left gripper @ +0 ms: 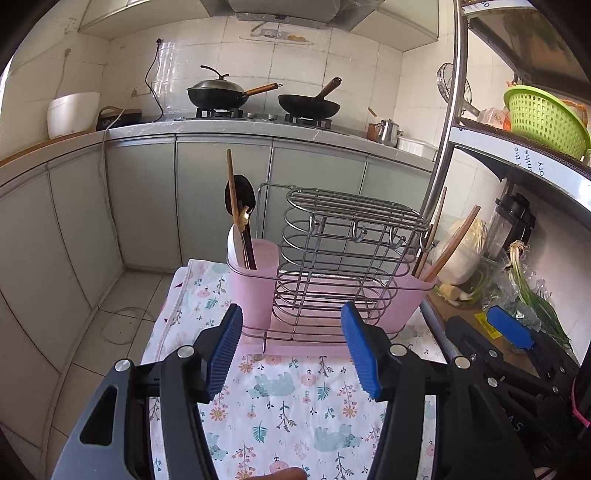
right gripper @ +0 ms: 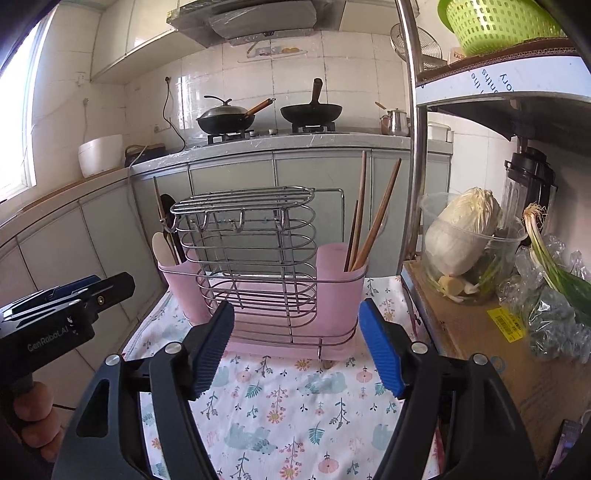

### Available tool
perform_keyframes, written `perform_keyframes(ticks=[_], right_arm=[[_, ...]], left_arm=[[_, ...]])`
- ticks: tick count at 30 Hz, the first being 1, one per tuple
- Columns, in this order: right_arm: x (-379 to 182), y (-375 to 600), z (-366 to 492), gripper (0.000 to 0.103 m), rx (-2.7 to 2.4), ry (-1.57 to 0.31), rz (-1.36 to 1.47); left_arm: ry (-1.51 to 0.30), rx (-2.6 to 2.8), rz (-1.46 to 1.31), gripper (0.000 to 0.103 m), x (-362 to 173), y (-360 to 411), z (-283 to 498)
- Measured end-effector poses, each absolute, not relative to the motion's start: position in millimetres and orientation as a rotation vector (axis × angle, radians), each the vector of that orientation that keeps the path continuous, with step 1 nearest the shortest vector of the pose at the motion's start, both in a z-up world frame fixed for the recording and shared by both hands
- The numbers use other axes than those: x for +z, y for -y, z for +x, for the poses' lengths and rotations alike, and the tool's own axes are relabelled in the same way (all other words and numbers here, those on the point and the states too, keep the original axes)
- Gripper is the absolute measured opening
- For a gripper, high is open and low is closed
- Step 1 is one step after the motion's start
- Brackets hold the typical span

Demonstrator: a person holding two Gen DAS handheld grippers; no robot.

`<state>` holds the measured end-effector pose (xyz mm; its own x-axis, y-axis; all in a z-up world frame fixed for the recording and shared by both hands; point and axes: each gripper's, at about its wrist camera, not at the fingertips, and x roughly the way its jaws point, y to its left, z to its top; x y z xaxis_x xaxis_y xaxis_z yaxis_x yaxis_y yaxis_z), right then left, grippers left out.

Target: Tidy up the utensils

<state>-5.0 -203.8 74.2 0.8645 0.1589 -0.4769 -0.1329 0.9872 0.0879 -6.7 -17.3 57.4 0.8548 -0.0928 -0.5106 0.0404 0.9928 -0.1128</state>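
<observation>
A wire utensil rack [left gripper: 332,258] [right gripper: 255,258] with a pink drip tray stands on a floral cloth [left gripper: 288,406] [right gripper: 295,398]. Its left pink cup [left gripper: 255,284] [right gripper: 181,291] holds a black spoon [left gripper: 240,195], a white spoon and wooden sticks. Its right pink cup [left gripper: 413,291] [right gripper: 340,280] holds wooden chopsticks [left gripper: 450,243] [right gripper: 373,214]. My left gripper [left gripper: 291,354] is open and empty in front of the rack. My right gripper [right gripper: 295,343] is open and empty, just before the tray. The right gripper also shows in the left wrist view [left gripper: 509,328].
A metal shelf unit [right gripper: 413,147] stands close on the right with a cabbage in a plastic tub [right gripper: 465,236], scallions [right gripper: 554,266] and a green basket [right gripper: 495,22]. Behind is a counter with two woks [left gripper: 221,92] [left gripper: 310,103] and a white pot [left gripper: 74,110].
</observation>
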Motion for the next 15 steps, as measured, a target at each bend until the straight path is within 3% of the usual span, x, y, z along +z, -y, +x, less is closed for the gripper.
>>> perform_keyframes(ticks=[15], right_arm=[[65.4, 201.6, 2.4, 0.071, 0.159, -0.529, 0.049]], left_arm=[[-0.561, -0.072, -0.09, 0.055, 49.8, 20.7, -0.2]])
